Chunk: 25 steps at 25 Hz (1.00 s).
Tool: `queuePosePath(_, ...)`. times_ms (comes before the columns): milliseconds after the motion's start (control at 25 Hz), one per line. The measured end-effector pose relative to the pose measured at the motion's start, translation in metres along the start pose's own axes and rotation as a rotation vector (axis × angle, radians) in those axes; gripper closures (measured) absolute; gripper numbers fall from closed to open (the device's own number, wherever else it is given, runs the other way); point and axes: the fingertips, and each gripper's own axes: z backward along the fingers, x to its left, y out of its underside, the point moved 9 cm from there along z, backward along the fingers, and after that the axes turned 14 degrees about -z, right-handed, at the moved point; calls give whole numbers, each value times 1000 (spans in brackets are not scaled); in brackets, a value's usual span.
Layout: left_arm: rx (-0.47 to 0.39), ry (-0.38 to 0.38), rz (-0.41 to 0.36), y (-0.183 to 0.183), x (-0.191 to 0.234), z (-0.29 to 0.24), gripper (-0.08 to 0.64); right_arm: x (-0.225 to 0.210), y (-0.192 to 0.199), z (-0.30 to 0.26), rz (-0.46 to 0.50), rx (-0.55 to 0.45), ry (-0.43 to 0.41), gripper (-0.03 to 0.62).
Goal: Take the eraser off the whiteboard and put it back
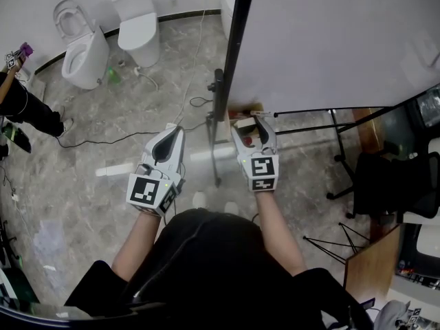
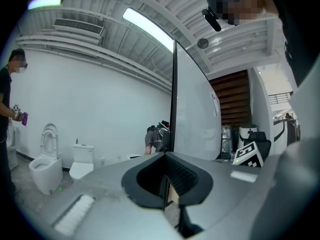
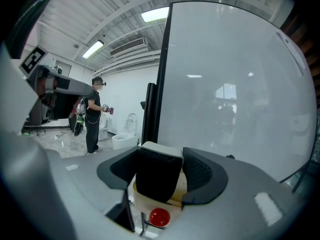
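Note:
A black-felted eraser (image 3: 156, 178) with a pale top sits between the pads of my right gripper (image 3: 165, 176), which is shut on it. In the right gripper view it hangs just in front of the whiteboard (image 3: 235, 99), near the board's lower left corner and black frame post (image 3: 150, 109). From the head view, my right gripper (image 1: 254, 130) points at the bottom edge of the whiteboard (image 1: 330, 40). My left gripper (image 1: 171, 137) hovers left of the post, apart from the board. Its jaws stand together with nothing in them (image 2: 167, 196).
Two white toilets (image 1: 84, 50) (image 1: 138, 20) stand at the far left, with cables (image 1: 103, 141) across the marble floor. A person (image 1: 20, 105) stands at the left edge. The board's stand legs (image 1: 323, 126), a black chair (image 1: 392, 184) and a red round thing (image 3: 160, 216) lie close by.

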Motion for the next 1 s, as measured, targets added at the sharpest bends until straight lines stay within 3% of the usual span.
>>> queuePosePath(560, 8, -4, -3, -5, 2, 1, 554, 4, 1, -8, 23, 17, -26, 311)
queuePosePath(1000, 21, -29, 0, 0, 3, 5, 554, 4, 5, -14, 27, 50, -43, 267)
